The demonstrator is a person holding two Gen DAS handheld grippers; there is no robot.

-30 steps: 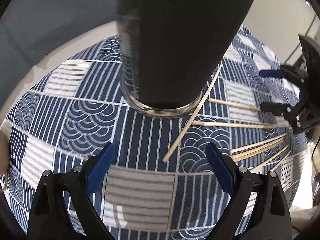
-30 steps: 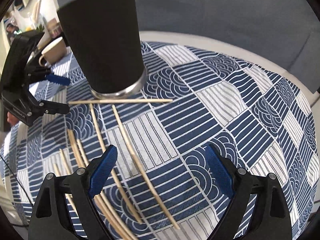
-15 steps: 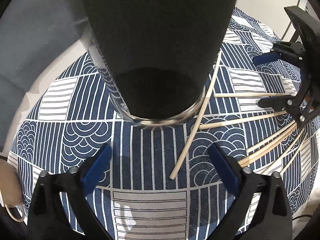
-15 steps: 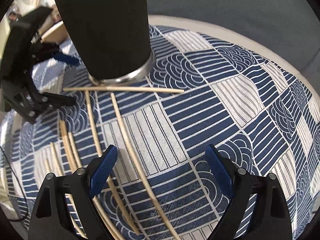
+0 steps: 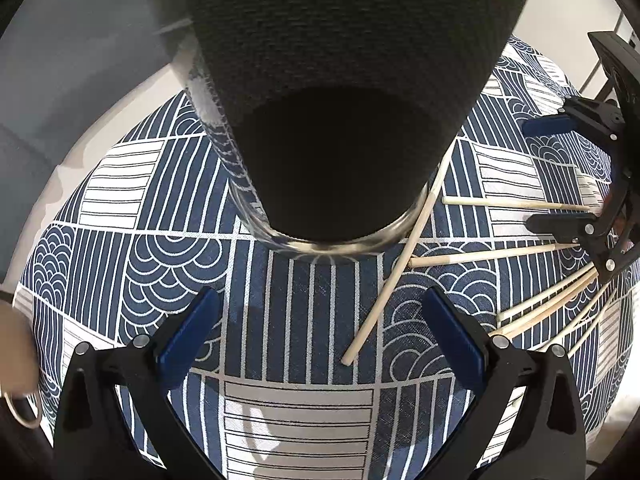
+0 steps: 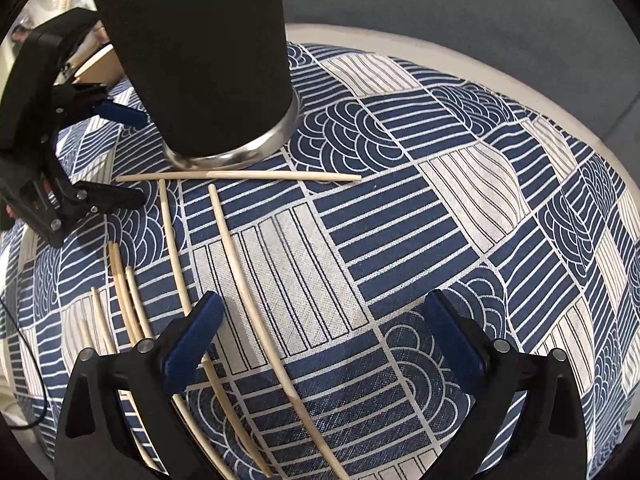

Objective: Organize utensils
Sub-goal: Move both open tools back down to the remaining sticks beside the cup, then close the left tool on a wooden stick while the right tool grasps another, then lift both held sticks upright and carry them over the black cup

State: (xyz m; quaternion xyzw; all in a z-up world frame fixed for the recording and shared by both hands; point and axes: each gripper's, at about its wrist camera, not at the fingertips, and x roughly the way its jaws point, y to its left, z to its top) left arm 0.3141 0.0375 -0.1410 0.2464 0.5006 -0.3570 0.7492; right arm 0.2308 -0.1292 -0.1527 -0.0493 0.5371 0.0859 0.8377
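A tall dark utensil holder (image 5: pixel 340 120) with a steel base rim stands on the cloth, close in front of my left gripper (image 5: pixel 320 336), which is open and empty. One chopstick (image 5: pixel 396 276) rests against the rim, its end lying between the left fingers. Several more chopsticks (image 5: pixel 552 300) fan out to the right. In the right wrist view the holder (image 6: pixel 200 60) is at the upper left. My right gripper (image 6: pixel 320 332) has its jaws opening, and a long chopstick (image 6: pixel 256 300) lies on the cloth between them, untouched. Another chopstick (image 6: pixel 240 176) lies crosswise by the holder's base.
A blue and white patterned cloth (image 6: pixel 440 200) covers the round table, with a pale table edge (image 6: pixel 480 52) beyond it. A beige cup (image 5: pixel 16 352) sits at the left edge of the left wrist view. Each gripper shows in the other's view: the right (image 5: pixel 530 176), the left (image 6: pixel 134 156).
The left gripper has moved closer to the holder, which now fills the top of its view. The right gripper has sunk slightly toward the chopsticks. Both sets of fingers stand a little wider.
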